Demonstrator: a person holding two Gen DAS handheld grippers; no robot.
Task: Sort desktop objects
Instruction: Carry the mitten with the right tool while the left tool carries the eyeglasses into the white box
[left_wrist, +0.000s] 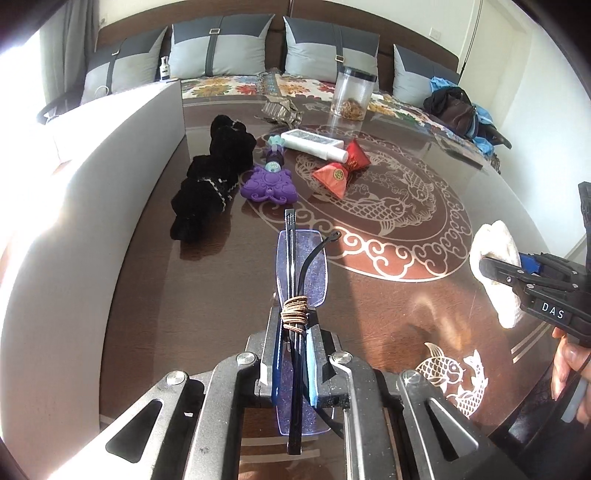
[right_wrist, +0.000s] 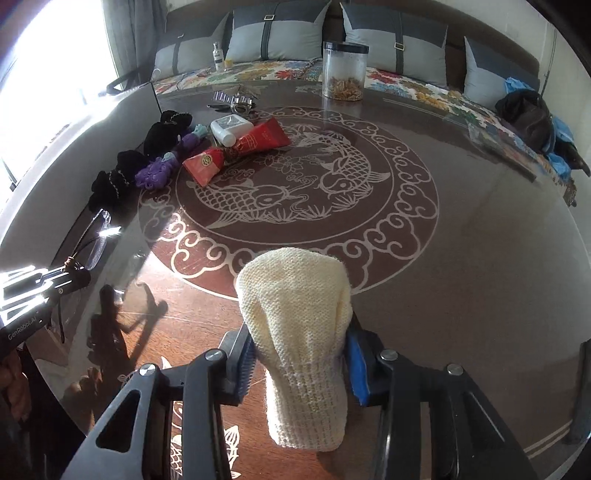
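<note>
Between the fingers of the left tool (left_wrist: 291, 354), a pair of folded glasses (left_wrist: 301, 273) with purple-tinted lenses is clamped, a brown cord (left_wrist: 294, 314) wound around the folded arms; the glasses are held above the near part of the dark surface (left_wrist: 369, 295). To the right, the right tool (right_wrist: 299, 365) grips a cream knitted sock (right_wrist: 295, 295) by its cuff end, also lifted over the near surface. Farther off on the left lie a black fuzzy cloth (left_wrist: 210, 184), a purple toy wand (left_wrist: 269, 182), a white bottle (left_wrist: 314, 142) and red packets (left_wrist: 340, 170). A clear jar (left_wrist: 352, 92) stands at the far edge.
</note>
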